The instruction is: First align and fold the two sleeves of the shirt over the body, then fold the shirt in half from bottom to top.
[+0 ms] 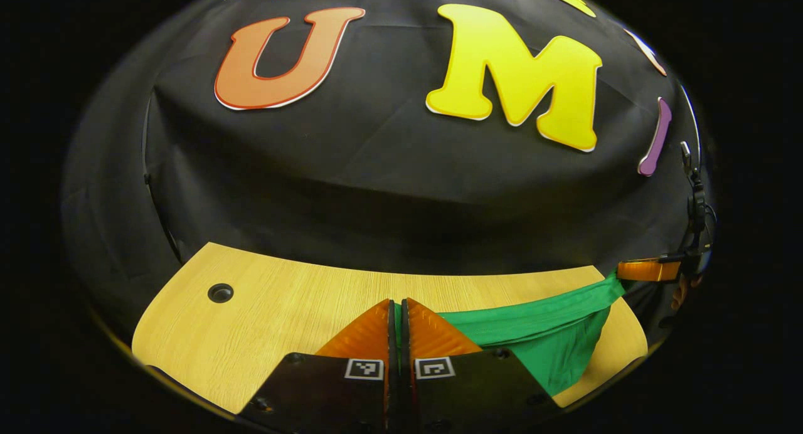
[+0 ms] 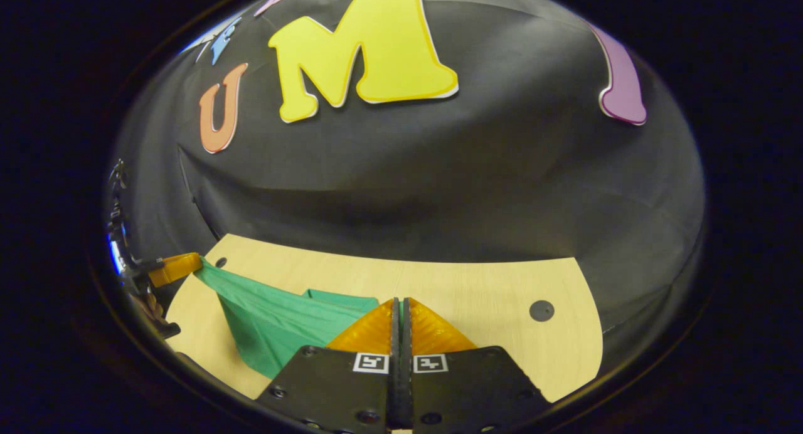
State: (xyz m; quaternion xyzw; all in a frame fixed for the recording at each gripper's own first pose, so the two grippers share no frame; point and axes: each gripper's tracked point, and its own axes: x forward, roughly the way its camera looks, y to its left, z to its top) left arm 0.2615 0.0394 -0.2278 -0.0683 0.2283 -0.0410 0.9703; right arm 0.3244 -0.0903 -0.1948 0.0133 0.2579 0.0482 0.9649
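Two hand-held grippers lift a green shirt [image 1: 539, 337] off a wooden table [image 1: 282, 302], the cloth stretched taut between them — one edge slung like a hammock above the board. In the left gripper view, the left gripper [image 1: 398, 318] has its fingers drawn together with a sliver of green fabric pinched between them; the shirt runs from there toward the table's right edge, where the other gripper holds the far end. The right gripper view mirrors this: the right gripper [image 2: 399, 315] is closed tight, fabric meeting its tips, and the shirt [image 2: 276, 324] sags toward the table's left edge. A dark round grommet [image 2: 541, 310] sits in the bare wood near the right edge.

By the look of it, this is the last step — the bottom hem being carried up toward the collar — though how the sleeves lie cannot be told. The next move likely calls for both hands travelling level toward the far edge, then lowering the hem squarely before letting go.
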